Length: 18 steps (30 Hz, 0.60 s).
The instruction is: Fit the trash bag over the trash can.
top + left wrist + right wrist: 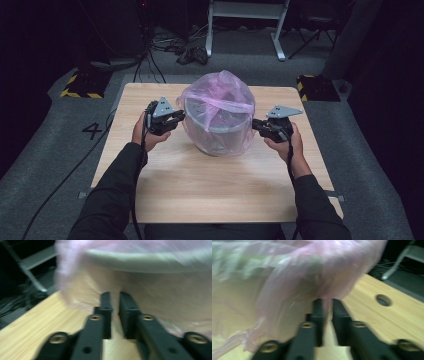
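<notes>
On the worktop (pixel 210 190): a grey bucket (pixel 215 125) is seen, draped in a thin pink plastic bag (pixel 220 92), standing nearer the far edge than the near edge and roughly midway between the left and right edges.
Bag: the film is pulled over the bucket's rim and hangs down its wall; it is gathered loosely at the foot, where it meets the wood.
Left gripper (pixel 175 120): it is held level by the person's left hand (pixel 145 134), just beside the bucket's left wall, pointing at it.
Left jaws: in the left gripper view a narrow gap is kept between them; the tips are set against the pink film at the lower wall, under the grey rim, and no film is seen clamped between them, though the picture is blurred.
Right gripper (pixel 257 125): it is held level by the right hand (pixel 290 145), just beside the bucket's right wall, pointing inward.
Right jaws: in the right gripper view a narrow gap is likewise kept; a hanging fold of the pink film is seen at the tips and seems to run down into the gap, but whether it is pinched cannot be told.
Hole (pixel 384 300): a round hole in the wood is seen to the right of the right jaws.
</notes>
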Available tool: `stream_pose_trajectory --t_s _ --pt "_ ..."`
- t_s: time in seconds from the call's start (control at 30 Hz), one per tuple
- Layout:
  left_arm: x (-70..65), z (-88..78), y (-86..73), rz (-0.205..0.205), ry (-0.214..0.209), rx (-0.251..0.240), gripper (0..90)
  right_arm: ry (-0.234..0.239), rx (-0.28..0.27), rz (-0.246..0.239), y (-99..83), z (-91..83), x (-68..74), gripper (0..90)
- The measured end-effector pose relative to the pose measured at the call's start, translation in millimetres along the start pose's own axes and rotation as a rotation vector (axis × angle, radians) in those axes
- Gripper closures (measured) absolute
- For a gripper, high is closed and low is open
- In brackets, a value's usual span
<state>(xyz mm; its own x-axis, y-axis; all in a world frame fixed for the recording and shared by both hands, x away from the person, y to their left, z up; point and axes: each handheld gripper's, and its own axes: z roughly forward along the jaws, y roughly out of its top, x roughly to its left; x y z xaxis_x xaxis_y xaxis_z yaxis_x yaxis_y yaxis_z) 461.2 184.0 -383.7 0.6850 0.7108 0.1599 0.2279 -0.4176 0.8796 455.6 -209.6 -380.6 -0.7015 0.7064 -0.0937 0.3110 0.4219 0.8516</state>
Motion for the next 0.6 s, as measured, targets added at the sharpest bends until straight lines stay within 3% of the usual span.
stream_pose_trajectory --t_s 0.1,0.2,0.3,0.37,0.43,0.6 --pt "11.4 -11.9 -2.3 -0.045 0.02 -0.015 57.6 -0.043 -0.005 -0.018 -1.5 -10.7 -3.5 57.7" --pt "22.3 -22.3 -2.0 -0.072 0.008 -0.022 46.7 -0.037 -0.039 -0.026 -2.4 -23.7 -9.5 48.2" --pt "28.1 -27.6 2.0 -0.083 -0.014 -0.043 43.0 -0.023 -0.086 -0.026 0.7 -35.7 -14.2 39.1" --pt "29.3 -25.4 7.3 -0.076 0.001 -0.042 39.5 -0.011 -0.125 -0.02 4.7 -41.5 -15.3 36.9" --pt "30.7 -20.7 13.3 -0.068 -0.011 -0.039 37.2 -0.014 -0.148 -0.026 11.0 -42.9 -14.3 33.4" --pt "33.7 -6.2 24.5 -0.081 0.005 -0.051 35.7 0.01 -0.144 -0.054 29.0 -36.0 -10.9 30.2"
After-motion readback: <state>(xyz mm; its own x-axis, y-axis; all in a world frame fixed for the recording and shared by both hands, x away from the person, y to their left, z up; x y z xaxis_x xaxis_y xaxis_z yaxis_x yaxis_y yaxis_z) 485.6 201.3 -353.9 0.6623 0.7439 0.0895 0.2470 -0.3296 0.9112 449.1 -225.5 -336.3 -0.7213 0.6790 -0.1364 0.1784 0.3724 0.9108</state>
